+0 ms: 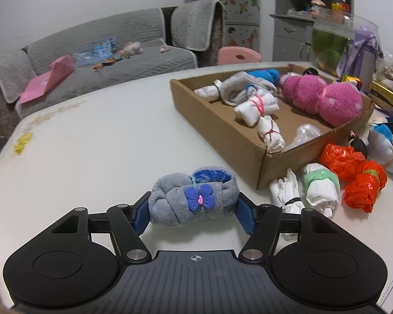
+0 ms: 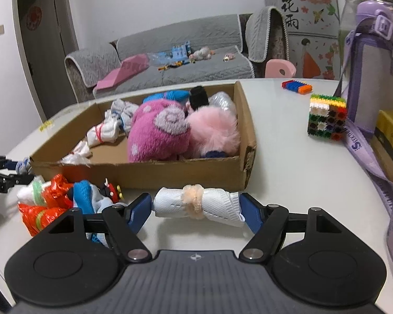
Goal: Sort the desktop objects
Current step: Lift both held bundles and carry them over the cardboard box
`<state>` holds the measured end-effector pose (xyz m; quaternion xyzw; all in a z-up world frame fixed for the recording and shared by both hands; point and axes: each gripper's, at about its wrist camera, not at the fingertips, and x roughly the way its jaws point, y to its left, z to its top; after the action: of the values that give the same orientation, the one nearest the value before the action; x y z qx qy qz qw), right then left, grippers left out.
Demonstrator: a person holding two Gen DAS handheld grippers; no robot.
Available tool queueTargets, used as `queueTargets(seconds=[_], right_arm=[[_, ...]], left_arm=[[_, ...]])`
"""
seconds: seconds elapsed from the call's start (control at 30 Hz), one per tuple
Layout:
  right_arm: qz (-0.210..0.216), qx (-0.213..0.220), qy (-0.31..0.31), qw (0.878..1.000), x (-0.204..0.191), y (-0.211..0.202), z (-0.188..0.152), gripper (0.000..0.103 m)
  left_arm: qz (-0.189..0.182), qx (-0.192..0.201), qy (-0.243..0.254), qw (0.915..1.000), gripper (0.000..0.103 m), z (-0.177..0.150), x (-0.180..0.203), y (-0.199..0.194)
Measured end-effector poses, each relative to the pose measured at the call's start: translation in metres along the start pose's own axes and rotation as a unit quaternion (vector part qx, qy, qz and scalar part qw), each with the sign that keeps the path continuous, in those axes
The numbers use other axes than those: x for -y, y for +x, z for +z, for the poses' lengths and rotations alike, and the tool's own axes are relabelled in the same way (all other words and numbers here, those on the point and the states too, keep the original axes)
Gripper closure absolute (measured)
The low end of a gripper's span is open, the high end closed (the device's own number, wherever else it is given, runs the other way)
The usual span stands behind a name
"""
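Low at the centre of each frame sits my catch: my left claw (image 1: 194,213) is clamped on a grey rolled towel (image 1: 194,198) with a purple bow, my right claw (image 2: 196,209) on a white cloth roll (image 2: 196,204) bound by a peach band. Both seem just off the table (image 1: 104,144). Beyond, upper right, the cardboard box (image 1: 217,120) holds more bundles.

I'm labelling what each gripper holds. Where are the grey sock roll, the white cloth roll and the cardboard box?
grey sock roll (image 1: 194,204), left wrist view, on its front by the butterfly.
white cloth roll (image 2: 217,204), right wrist view, right of its band.
cardboard box (image 2: 170,174), right wrist view, near wall.
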<state>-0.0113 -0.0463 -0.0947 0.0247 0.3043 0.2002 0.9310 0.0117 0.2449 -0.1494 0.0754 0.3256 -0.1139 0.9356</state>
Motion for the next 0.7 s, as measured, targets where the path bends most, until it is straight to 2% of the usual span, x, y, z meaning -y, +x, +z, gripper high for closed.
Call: queueTargets(seconds=[0.2, 0.43, 0.7], right_arm=[[0.004, 0.016, 0.012, 1.0, 0.006, -0.008, 0.004, 0.033], [0.011, 0.043, 0.011, 0.999, 0.012, -0.029, 0.01, 0.033], [0.015, 0.073, 0.003, 0.997, 0.02, -0.045, 0.037, 0.033]], left_arm=[[0.02, 0.023, -0.028, 0.9991, 0.033, 0.005, -0.005, -0.031], [0.05, 0.039, -0.031, 0.9975, 0.032, 0.021, 0.013, -0.063], [0.042, 0.059, -0.023, 0.9971, 0.032, 0.06, 0.048, -0.078]])
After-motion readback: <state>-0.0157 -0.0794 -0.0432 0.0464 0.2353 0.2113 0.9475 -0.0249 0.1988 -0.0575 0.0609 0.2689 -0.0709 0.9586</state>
